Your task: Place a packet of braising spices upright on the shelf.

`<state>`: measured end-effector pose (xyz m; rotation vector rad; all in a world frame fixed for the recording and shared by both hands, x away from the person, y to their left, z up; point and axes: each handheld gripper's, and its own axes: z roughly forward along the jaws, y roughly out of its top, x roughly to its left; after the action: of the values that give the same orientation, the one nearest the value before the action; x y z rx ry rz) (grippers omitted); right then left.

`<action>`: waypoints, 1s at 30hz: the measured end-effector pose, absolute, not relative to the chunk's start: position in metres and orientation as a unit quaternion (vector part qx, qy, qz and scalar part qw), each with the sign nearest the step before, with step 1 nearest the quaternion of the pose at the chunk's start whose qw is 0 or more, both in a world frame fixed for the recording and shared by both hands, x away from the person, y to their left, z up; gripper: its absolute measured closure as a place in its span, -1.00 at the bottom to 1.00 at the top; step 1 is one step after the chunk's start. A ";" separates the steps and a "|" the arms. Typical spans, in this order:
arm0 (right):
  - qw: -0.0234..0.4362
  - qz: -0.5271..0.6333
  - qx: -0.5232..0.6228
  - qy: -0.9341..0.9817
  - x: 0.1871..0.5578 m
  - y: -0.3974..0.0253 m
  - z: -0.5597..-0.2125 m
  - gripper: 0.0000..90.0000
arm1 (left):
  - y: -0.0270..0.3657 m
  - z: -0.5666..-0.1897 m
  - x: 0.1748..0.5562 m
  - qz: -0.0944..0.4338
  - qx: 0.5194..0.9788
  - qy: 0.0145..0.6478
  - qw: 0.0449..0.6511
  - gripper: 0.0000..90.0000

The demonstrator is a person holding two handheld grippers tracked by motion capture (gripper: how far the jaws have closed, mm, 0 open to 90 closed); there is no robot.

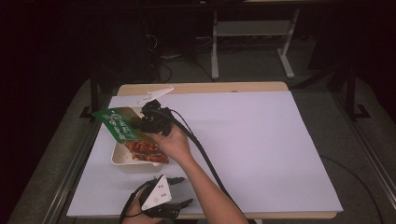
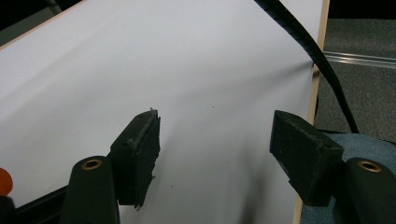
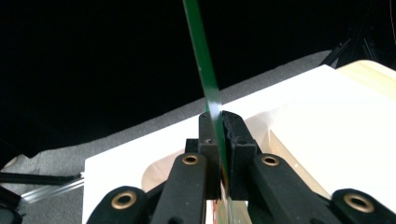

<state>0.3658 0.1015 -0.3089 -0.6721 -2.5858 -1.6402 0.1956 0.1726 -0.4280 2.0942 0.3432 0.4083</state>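
A green snack packet [image 1: 117, 123] with a red-orange lower part hangs tilted over a shallow white tray [image 1: 119, 158] at the left of the table. My right gripper [image 1: 139, 125] is shut on the packet's upper part. In the right gripper view its jaws pinch the packet's thin green edge [image 3: 208, 79], and the gripper [image 3: 219, 140] stands above the tray's rim [image 3: 154, 175]. My left gripper [image 1: 186, 191] rests low near the table's front edge, open, with nothing between its pads [image 2: 140, 154]; its jaws [image 2: 215, 154] point across bare white sheet.
A white sheet [image 1: 252, 140] covers the wooden table. The right gripper's black cable [image 1: 205, 154] trails across it toward the front edge and also crosses the left gripper view [image 2: 303, 39]. Dark floor and a metal stand [image 1: 215, 51] lie beyond the table.
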 end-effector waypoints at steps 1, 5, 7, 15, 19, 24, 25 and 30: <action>0.011 -0.517 -0.212 -0.830 0.367 0.101 -0.310 0.86 | 0.173 -0.428 0.196 0.168 0.857 0.138 0.467 -0.27; 0.003 -0.490 -0.206 -0.847 0.367 0.103 -0.313 0.83 | 0.173 -0.428 0.195 0.166 0.856 0.138 0.470 -0.27; -0.001 -0.482 -0.202 -0.852 0.367 0.104 -0.314 0.85 | 0.172 -0.428 0.195 0.166 0.856 0.139 0.470 -0.27; -0.013 -0.414 -0.193 -0.890 0.369 0.113 -0.326 0.87 | 0.172 -0.427 0.194 0.163 0.857 0.136 0.470 -0.28; -0.015 -0.402 -0.189 -0.896 0.372 0.115 -0.331 0.95 | 0.171 -0.428 0.194 0.160 0.857 0.136 0.470 -0.28; 0.001 -0.442 -0.201 -0.874 0.368 0.106 -0.332 0.97 | 0.170 -0.428 0.193 0.159 0.858 0.131 0.470 -0.28; 0.000 -0.449 -0.200 -0.871 0.367 0.105 -0.333 0.97 | 0.170 -0.428 0.193 0.162 0.859 0.128 0.470 -0.28; 0.002 -0.472 -0.200 -0.859 0.358 0.101 -0.333 0.98 | 0.169 -0.428 0.192 0.159 0.857 0.129 0.473 -0.28</action>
<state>0.3584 0.1013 -0.3325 -0.6271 -2.6934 -1.4813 0.1921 0.1692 -0.4281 2.0980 0.3155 0.3891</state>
